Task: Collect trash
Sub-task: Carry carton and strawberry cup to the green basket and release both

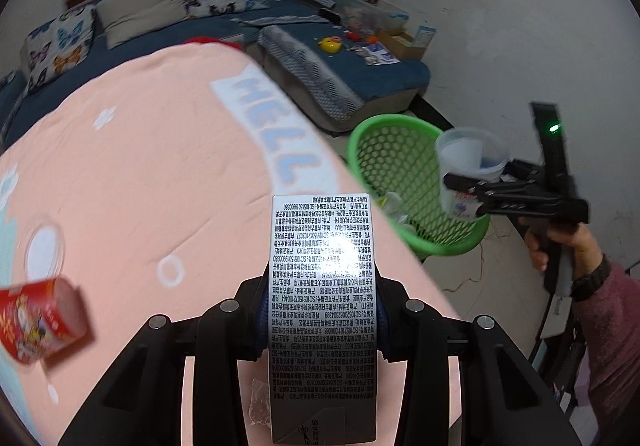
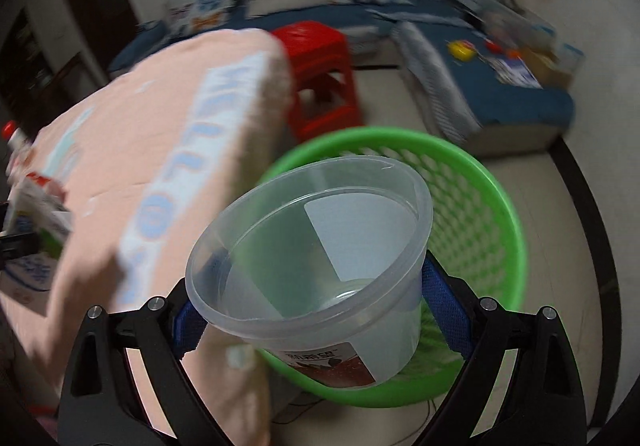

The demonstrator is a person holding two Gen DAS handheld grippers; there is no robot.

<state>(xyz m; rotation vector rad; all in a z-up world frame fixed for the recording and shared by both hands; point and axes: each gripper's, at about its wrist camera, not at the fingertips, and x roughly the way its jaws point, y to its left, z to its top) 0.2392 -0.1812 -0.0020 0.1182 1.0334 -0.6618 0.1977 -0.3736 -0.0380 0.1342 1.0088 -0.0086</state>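
With the right gripper (image 2: 320,322) clamped on a plastic cup (image 2: 316,258) over the green basket (image 2: 496,230) at right, dropping it comes next, while the left gripper (image 1: 320,330) grips a carton (image 1: 323,286).

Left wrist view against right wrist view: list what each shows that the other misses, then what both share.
Only the left: the red can lying on the pink cloth, the printed side of the carton in the left gripper, and the hand holding the right gripper.
Only the right: the red stool and the cup's empty inside.
Both: the clear cup, the green basket, the pink cloth and the blue sofa.
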